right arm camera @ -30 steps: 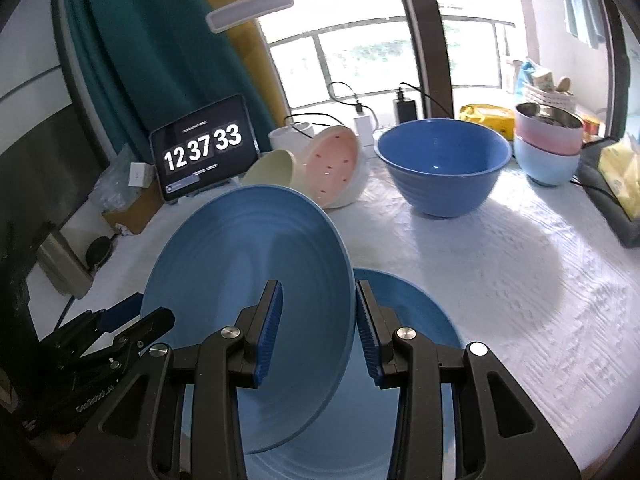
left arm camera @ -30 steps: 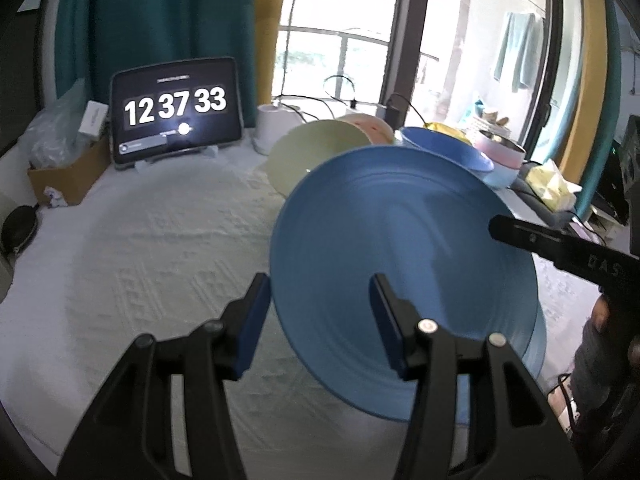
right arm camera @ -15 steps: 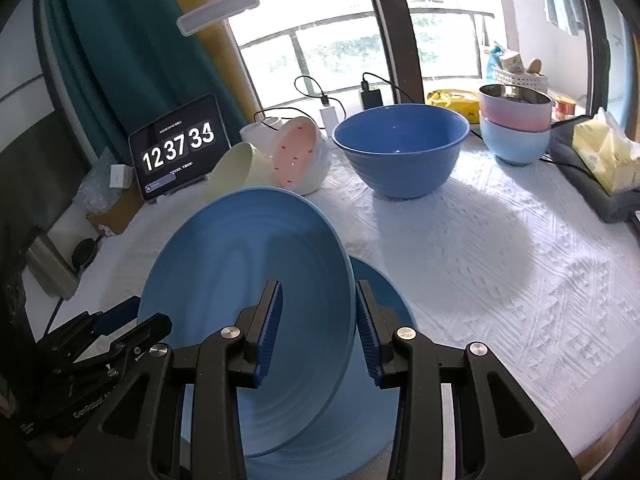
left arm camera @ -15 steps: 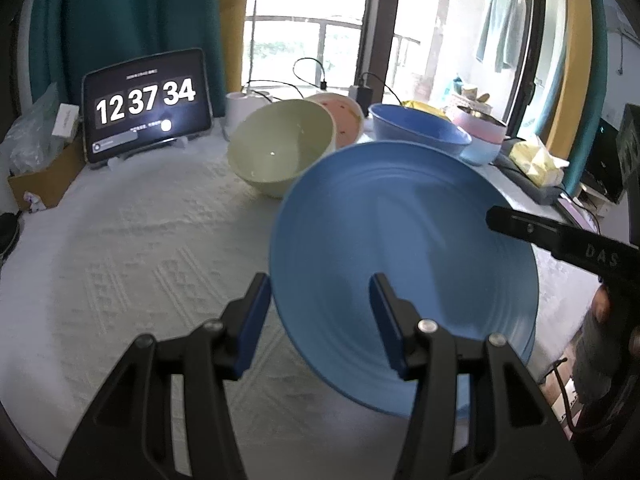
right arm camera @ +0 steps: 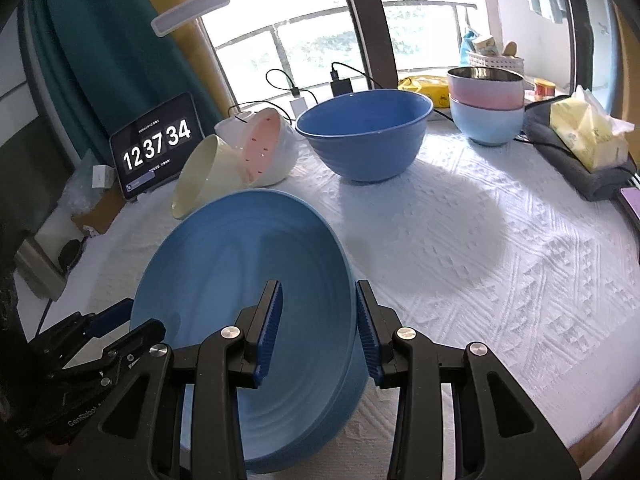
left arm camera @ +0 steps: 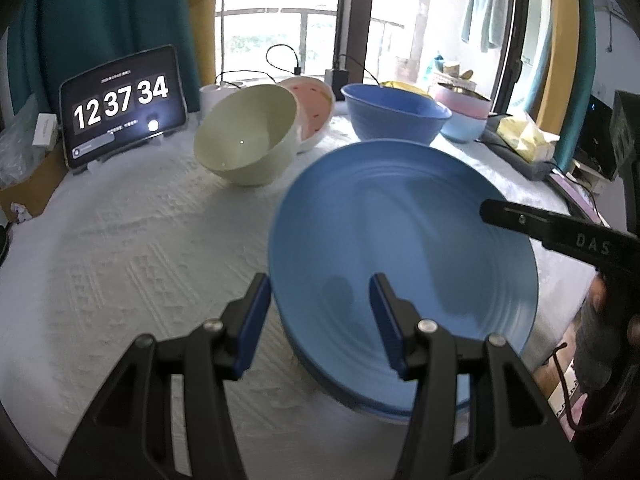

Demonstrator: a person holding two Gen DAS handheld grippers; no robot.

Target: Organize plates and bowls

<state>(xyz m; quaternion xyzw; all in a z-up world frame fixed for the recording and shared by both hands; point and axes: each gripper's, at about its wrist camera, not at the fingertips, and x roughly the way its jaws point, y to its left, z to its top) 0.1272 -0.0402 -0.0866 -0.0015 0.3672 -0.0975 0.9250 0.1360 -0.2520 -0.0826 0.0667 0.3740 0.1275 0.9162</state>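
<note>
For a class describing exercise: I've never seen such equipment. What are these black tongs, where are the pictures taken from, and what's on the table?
A person holds a two-finger gripper in each hand; a camera on each looks forward along it. One picture is from the left gripper, one from the right gripper. Both grip one tilted blue plate by opposite rims, above the table. Behind: a green bowl and a pink bowl tipped over, a large blue bowl, two stacked bowls, a tablet clock.

we see a tablet [left arm camera: 122, 104] showing a clock on the white-clothed surface [left arm camera: 120, 248], teal curtains [left arm camera: 100, 12], a yellow tissue pack [right arm camera: 586, 132] and charger cables [right arm camera: 288, 84].
</note>
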